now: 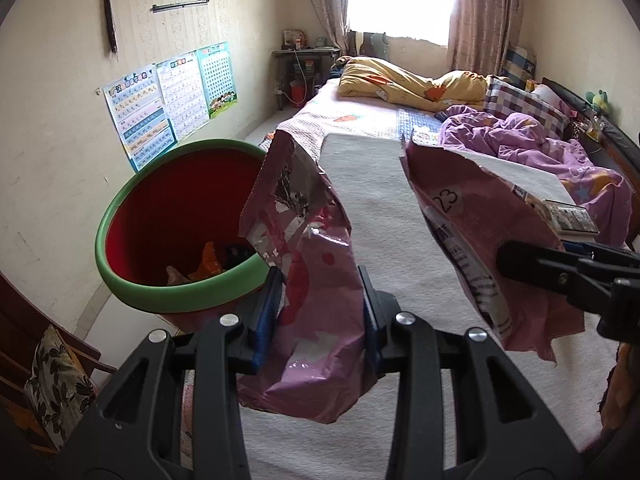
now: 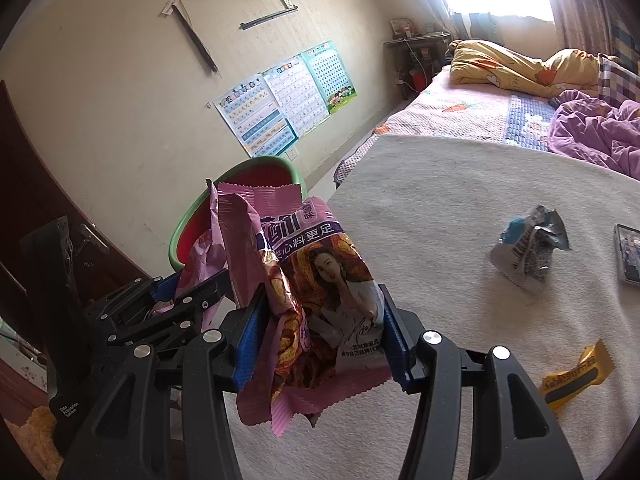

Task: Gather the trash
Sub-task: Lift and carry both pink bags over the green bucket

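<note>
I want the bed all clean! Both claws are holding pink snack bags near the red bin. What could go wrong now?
1. The left claw pinches its crumpled pink bag beside the bin's green rim, not over the opening; let go now and it may miss.
2. The right claw's bag is farther from the bin, over the bed.
3. The silver wrapper and yellow wrapper on the bed could be forgotten.

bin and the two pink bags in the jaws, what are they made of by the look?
Bin: looks like moulded plastic, red wall with a smooth, thick green rim, matte with a faint sheen.
Left gripper's pink bag: thin plastic film with a metallised lining; the torn mouth shows silvery inside, the outside is glossy and creased.
Right gripper's pink bag: glossy printed film, crimped zigzag seal edges; probably also foil-lined, lining not visible.
</note>
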Available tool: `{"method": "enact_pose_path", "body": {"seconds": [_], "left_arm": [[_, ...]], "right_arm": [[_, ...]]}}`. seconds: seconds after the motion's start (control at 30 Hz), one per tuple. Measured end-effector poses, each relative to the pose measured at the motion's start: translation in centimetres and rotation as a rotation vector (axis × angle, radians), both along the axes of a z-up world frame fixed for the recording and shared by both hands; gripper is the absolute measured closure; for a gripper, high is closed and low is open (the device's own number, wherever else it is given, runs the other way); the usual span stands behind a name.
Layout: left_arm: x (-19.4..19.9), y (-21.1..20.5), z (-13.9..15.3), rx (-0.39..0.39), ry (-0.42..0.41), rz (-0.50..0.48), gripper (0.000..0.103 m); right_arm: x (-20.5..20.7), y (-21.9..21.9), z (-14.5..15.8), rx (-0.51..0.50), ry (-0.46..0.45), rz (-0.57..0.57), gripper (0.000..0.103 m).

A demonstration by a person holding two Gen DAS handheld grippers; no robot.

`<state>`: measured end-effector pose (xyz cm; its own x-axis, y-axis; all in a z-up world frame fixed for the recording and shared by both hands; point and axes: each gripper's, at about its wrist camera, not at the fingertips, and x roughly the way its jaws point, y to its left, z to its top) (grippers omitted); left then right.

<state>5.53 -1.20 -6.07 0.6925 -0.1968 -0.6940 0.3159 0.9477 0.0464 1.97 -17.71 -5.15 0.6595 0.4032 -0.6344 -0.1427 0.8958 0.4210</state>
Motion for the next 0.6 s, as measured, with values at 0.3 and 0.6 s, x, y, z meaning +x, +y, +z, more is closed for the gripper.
{"method": "enact_pose_path", "body": {"seconds": [0.3,0.6], "left_arm": [[0.5,2.2,0.2,-0.005,-0.010,0.011,0.068],[1.1,3.5,0.4,-0.008,-0.018,0.005,0.068]], "right_arm": [[0.9,0.8,-0.3,-0.005,-0.002,0.010,0.052],[1.2,2.0,-0.6,-0.011,0.004,0.005,0.052]]}}
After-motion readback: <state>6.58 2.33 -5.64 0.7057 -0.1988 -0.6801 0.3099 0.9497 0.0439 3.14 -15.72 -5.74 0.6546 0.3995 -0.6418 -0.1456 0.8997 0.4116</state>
